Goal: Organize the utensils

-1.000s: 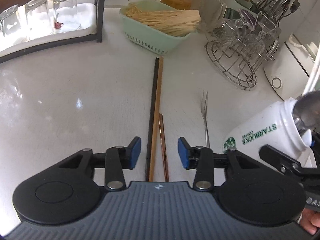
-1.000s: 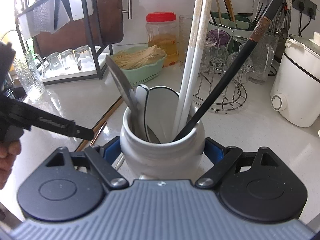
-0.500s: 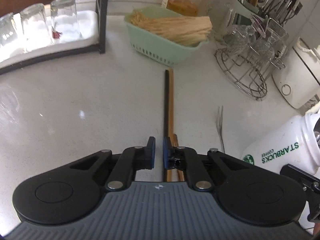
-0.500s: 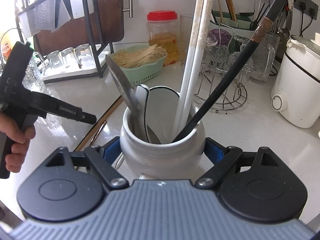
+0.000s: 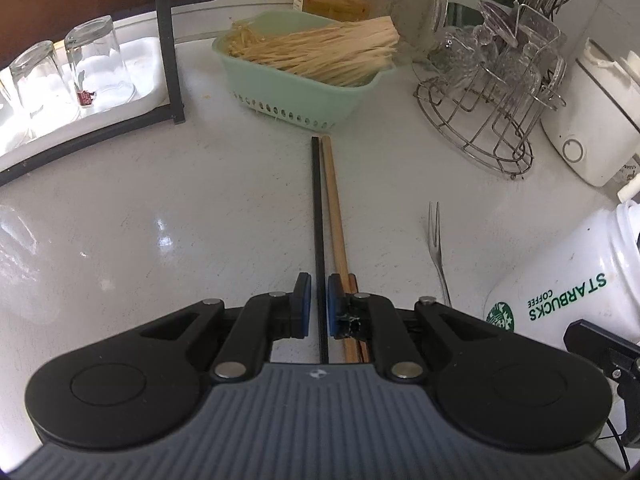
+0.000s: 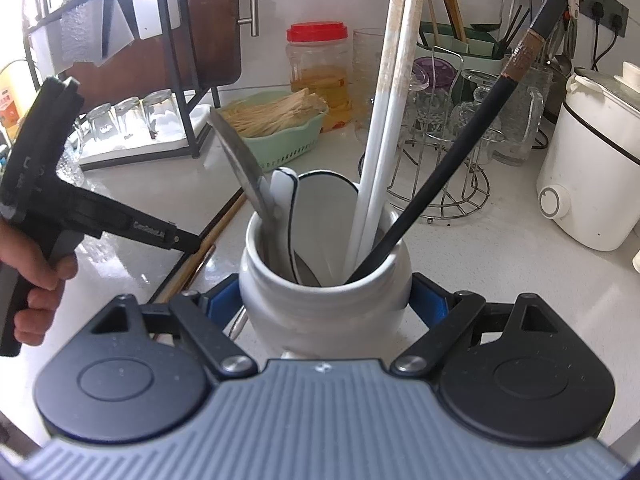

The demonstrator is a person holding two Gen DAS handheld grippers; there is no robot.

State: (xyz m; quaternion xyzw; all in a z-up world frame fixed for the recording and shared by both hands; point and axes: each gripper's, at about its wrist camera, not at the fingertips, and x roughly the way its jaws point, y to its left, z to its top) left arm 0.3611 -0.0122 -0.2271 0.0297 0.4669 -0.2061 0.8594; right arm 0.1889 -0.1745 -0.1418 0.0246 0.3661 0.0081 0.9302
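Observation:
A black chopstick point(image 5: 317, 200) and a wooden chopstick point(image 5: 334, 208) lie side by side on the white counter, with a small fork point(image 5: 434, 236) to their right. My left gripper point(image 5: 319, 300) is closing, its blue pads tight around the black chopstick's near end; the wooden one runs under the right finger. My right gripper point(image 6: 324, 300) is shut on a white Starbucks jar point(image 6: 324, 300), seen tilted in the left wrist view point(image 5: 560, 292). The jar holds white chopsticks point(image 6: 392, 100), a dark chopstick point(image 6: 460, 152) and spoons point(image 6: 280, 200). A hand holds the left gripper point(image 6: 188, 240) beside the jar.
A green basket point(image 5: 300, 92) of straw-coloured sticks sits just beyond the chopsticks' far ends. A wire rack of glasses point(image 5: 488, 100) and a white appliance point(image 5: 592, 120) stand at the right. Upturned glasses point(image 5: 80, 72) sit on a tray under a black rack at the left.
My left gripper's jaws have gone from wide apart to nearly together around the black chopstick, and the gripper shifted slightly forward. The right gripper and jar have not moved.

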